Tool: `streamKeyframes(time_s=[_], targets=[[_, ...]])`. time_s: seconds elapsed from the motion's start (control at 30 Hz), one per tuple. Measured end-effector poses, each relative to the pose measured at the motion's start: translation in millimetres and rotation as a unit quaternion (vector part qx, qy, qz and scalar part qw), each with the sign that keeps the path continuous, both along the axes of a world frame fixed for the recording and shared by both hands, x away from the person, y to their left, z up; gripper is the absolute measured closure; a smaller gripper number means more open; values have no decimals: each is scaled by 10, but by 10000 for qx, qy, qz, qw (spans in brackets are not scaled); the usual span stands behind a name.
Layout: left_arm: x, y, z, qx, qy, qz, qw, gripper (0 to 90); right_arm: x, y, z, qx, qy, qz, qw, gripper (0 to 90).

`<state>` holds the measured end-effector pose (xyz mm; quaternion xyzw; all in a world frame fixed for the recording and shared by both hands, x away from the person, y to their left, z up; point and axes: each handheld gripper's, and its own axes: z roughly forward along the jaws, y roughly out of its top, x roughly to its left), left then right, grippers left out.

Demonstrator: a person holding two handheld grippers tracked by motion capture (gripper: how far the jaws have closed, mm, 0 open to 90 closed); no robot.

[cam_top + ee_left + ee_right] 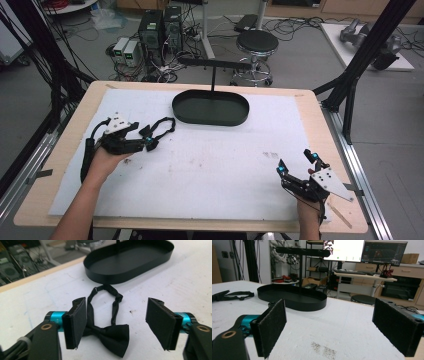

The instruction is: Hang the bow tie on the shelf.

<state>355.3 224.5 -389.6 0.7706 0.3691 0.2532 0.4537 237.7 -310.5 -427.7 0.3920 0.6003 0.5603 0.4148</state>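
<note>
A black bow tie (110, 333) with its neck strap (113, 296) looped toward the tray lies flat on the white sheet. In the high view the bow tie (159, 129) is at the table's left. My left gripper (117, 323) is open, its jaws low on either side of the bow, the left pad (75, 322) close beside it. The left gripper (145, 139) points right toward the tie. A black oval tray (210, 108) with an upright T-shaped stand (214, 64) sits at the back centre. My right gripper (296, 164) is open and empty at the front right.
A white sheet (210, 165) covers most of the wooden table (70, 131). Faint dark smudges (323, 348) mark the sheet in front of the right gripper. Beyond the table are a stool (257, 44), computers (159, 27) and cables on the floor.
</note>
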Motion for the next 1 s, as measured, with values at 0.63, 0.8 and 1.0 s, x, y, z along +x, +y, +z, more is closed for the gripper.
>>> streamKeyframes(time_s=[0.63, 0.8, 1.0], targets=[[551, -361, -312, 948, 1051, -216, 9897, 518, 17, 14, -11, 76, 21, 34, 10000, 112], [575, -368, -356, 985, 1191, -221, 9877, 577, 26, 17, -16, 69, 32, 46, 10000, 112], [614, -315, -400, 906, 1431, -179, 9854, 657, 20, 19, -16, 77, 42, 33, 10000, 112]])
